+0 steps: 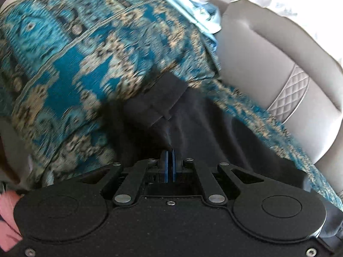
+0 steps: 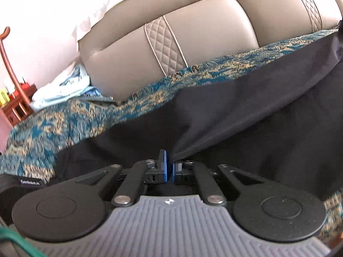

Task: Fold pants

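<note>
Lying on a blue and tan patterned blanket (image 1: 90, 49), the dark pants (image 1: 205, 124) spread out in front of a tan padded headboard (image 2: 193, 34). The left gripper (image 1: 170, 150) has its blue pads pressed together with a pinch of the pants between them. The right gripper (image 2: 169, 163) is squeezed tight on a fold of the pants (image 2: 246, 115) too. A light blue cloth (image 2: 64, 90) sits bunched by the headboard.

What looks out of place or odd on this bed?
Little stands out. A crumpled light-blue cloth lies bunched against the headboard, away from the black pants that the left gripper and right gripper pinch.
</note>
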A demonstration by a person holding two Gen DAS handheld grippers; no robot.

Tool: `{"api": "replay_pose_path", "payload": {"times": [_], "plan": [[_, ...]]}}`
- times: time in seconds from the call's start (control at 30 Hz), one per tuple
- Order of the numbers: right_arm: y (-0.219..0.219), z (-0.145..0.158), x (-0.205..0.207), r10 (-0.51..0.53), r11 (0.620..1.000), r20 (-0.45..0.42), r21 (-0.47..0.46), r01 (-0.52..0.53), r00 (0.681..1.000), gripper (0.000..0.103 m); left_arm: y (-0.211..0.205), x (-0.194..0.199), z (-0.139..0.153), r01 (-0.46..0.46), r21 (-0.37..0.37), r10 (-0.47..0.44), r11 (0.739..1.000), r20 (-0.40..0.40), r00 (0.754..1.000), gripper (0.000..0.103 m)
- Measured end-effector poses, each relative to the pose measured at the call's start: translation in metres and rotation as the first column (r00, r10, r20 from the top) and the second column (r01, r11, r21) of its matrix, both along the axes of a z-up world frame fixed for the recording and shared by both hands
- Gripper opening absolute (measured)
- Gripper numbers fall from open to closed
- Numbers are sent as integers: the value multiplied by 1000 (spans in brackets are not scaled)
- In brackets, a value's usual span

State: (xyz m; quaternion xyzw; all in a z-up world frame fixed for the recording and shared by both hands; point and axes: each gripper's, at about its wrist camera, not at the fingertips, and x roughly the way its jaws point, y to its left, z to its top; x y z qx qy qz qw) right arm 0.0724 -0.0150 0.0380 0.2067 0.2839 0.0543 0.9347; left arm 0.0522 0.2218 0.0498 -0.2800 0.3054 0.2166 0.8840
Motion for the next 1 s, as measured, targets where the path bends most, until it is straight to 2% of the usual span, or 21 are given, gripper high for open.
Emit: {"api": "replay_pose_path", "payload": {"times": [0.13, 0.23, 0.3, 0.33, 0.37, 0.53, 0.67, 0.73, 0.8, 0.83, 1.0], "plan": [[4, -9, -15, -1, 999, -4, -43, 1, 1000, 7, 3, -11, -7, -24, 47, 24, 999, -9, 1000, 5], [7, -12, -22, 7, 998, 0, -60, -7, 1000, 7, 12, -18, -9, -5, -19, 5, 1000, 31, 1000, 14], [10, -13, -24, 16, 998, -1, -68, -16, 1000, 7, 16, -17, -11, 18, -58, -16, 998, 38, 999, 24], [10, -14, -24, 19, 997, -2, -70, -19, 1000, 7, 18, -16, -13, 26, -71, -23, 997, 41, 999, 33], [11, -14, -24, 21, 997, -2, -73, -21, 1000, 7, 18, -15, -15, 22, -77, -18, 997, 46, 999, 35], [11, -16, -25, 33, 996, -2, -85, -33, 999, 8, 19, -1, -15, -5, -55, 10, 998, 78, 997, 35], [15, -17, -26, 50, 993, 1, -103, -49, 999, 9, 22, 17, -20, -30, -36, 32, 999, 44, 999, 37], [17, -18, -27, 56, 993, 0, -107, -55, 998, 9, 27, 22, -26, -57, -47, 58, 997, 13, 998, 35], [18, -18, -28, 59, 992, 2, -111, -59, 998, 9, 30, 21, -27, -84, -49, 84, 995, 10, 996, 18], [19, -18, -28, 62, 992, 4, -113, -61, 998, 9, 29, 18, -26, -99, -24, 99, 995, 13, 995, 10], [24, -18, -32, 96, 988, 12, -119, -94, 995, 9, 16, 3, -14, -118, 140, 113, 983, 41, 993, 9]]}}
